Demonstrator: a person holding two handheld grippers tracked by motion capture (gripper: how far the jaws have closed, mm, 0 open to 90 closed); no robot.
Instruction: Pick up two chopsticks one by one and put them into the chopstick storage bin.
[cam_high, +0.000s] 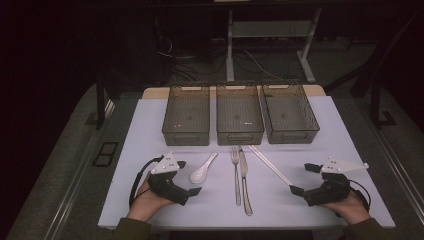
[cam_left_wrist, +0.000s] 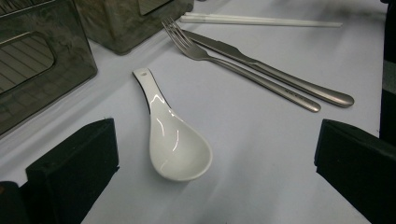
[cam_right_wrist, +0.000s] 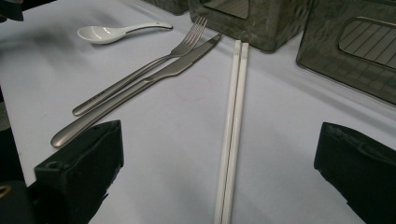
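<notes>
The left gripper (cam_high: 188, 177) rests low at about 7 o'clock on the surface (cam_high: 310, 150), held from below by the person's left hand (cam_high: 147, 200), its jaws spread wide with nothing between them. The right gripper (cam_high: 304, 178) sits at about 5 o'clock in the right hand (cam_high: 352, 206), jaws likewise spread and holding nothing; both point inward toward the cutlery.

In the left gripper view the white spoon (cam_left_wrist: 170, 135) lies just ahead of the open jaws, bowl up and nearest the gripper, its glossy ceramic handle pointing away toward the bins. In the high view it lies just beside the left gripper, at that gripper's 2 o'clock. In the right gripper view the white chopsticks (cam_right_wrist: 232, 126) run straight out between the open jaws, the two touching side by side.

Counted: one spoon, one steel fork (cam_high: 236, 172), one steel knife (cam_high: 244, 180) lying close alongside the fork, one pair of chopsticks, and three dark see-through bins (cam_high: 240, 120) in a row at 12 o'clock. Fork and knife lie at the middle, between spoon and chopsticks.
</notes>
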